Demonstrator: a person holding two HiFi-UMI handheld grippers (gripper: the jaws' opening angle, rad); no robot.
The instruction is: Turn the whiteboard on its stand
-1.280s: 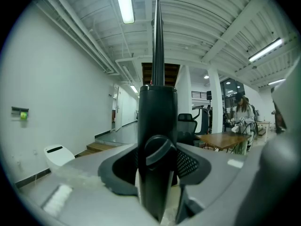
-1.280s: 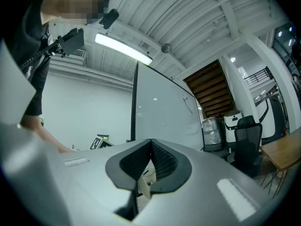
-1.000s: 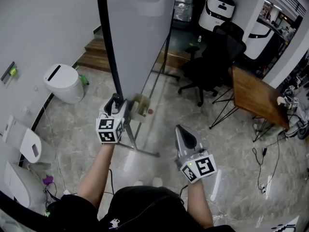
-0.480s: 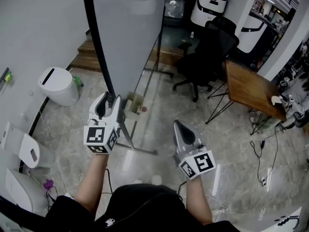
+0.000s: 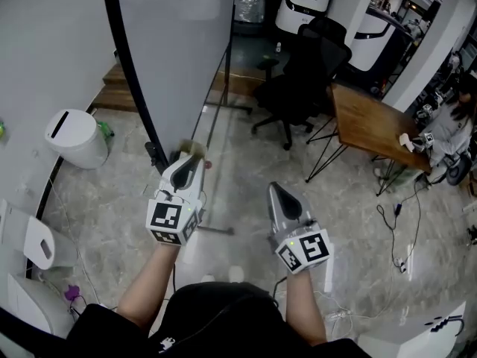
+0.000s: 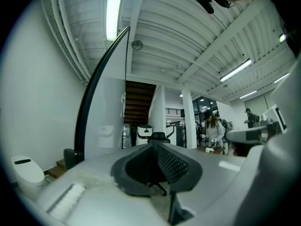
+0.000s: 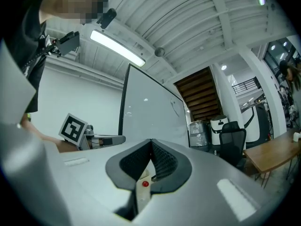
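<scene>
Left gripper point(image 5: 186, 171) had drawn back from the black edge of the whiteboard point(image 5: 179, 43), where it sat a second earlier. Its jaws were closing on nothing, with the board just ahead and to its left. Right gripper point(image 5: 277, 194) was clenched and empty, well short of the board. Judged: no hold at present, so a fresh grip is likely needed to turn it further.
</scene>
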